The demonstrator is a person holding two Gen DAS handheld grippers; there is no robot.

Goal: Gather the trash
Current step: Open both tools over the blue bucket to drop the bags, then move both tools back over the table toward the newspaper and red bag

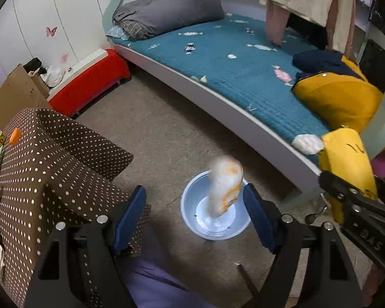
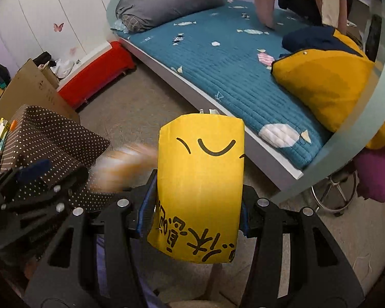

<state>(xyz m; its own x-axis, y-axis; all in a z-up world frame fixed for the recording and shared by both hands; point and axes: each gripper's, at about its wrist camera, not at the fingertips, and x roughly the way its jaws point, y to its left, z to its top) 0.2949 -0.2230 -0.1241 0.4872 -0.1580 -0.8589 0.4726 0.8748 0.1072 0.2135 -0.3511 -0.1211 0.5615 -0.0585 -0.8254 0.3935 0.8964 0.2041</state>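
Observation:
My left gripper (image 1: 193, 215) is open above a light blue basin (image 1: 190, 210) on the floor. A white and orange wrapper (image 1: 225, 184), blurred by motion, is in the air between the blue pads over the basin, touching neither. It shows as a blur in the right wrist view (image 2: 120, 165). My right gripper (image 2: 195, 210) is shut on a yellow paper bag (image 2: 200, 187) with a smiling face and black characters. The bag also shows at the right of the left wrist view (image 1: 346, 164).
A brown polka-dot box (image 1: 51, 169) stands at the left. A bed with a teal cover (image 1: 231, 61) lies behind, with a grey pillow (image 1: 166, 12) and yellow cushion (image 1: 338, 100). A red box (image 1: 89, 82) and a cardboard sheet (image 1: 15, 95) sit by the wall.

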